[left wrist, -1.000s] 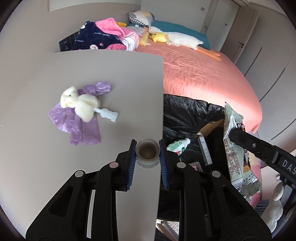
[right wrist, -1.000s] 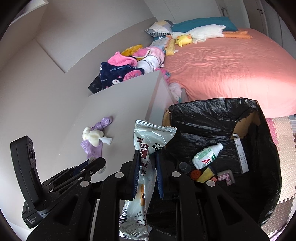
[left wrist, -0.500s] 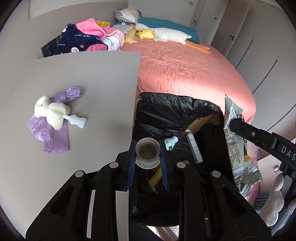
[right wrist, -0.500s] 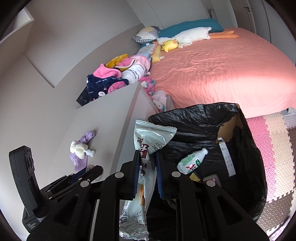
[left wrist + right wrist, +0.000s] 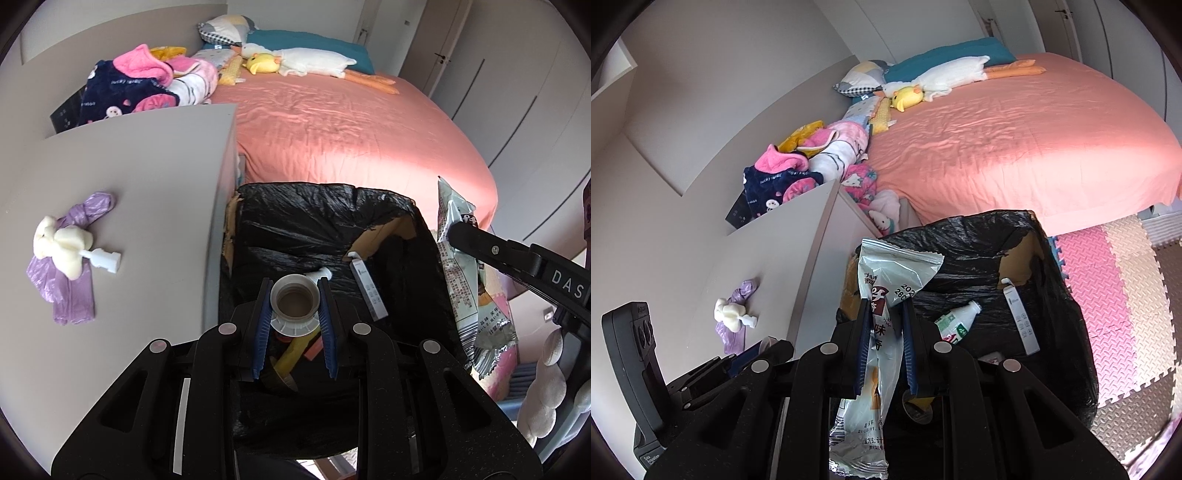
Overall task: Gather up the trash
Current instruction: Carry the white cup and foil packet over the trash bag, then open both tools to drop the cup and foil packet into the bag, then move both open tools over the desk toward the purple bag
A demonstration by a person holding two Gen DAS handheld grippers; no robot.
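My left gripper (image 5: 294, 286) is shut on a small white open-topped bottle (image 5: 294, 302) with brown inside, held above the black-bagged bin (image 5: 325, 206). My right gripper (image 5: 886, 304) is shut on a silver-white snack wrapper (image 5: 894, 273) that hangs through its blue pads beside the bin (image 5: 979, 229). The wrapper (image 5: 469, 288) and the right gripper's finger show at the right edge of the left wrist view. A white labelled bottle (image 5: 955, 323), a slim white box (image 5: 1021, 325) and yellow scraps lie inside the bin.
A grey table (image 5: 147, 177) stands left of the bin, bearing a purple plastic bag (image 5: 72, 306) with a cream toy-like piece (image 5: 62, 243) on it. Behind lie a pink bed (image 5: 351, 129), piled clothes (image 5: 147, 88) and plush toys. Foam floor mats (image 5: 1108, 295) lie to the right.
Both grippers have travelled from over the table edge to over the bin, each keeping its hold. The table and the purple bag have slid to the left in both views.
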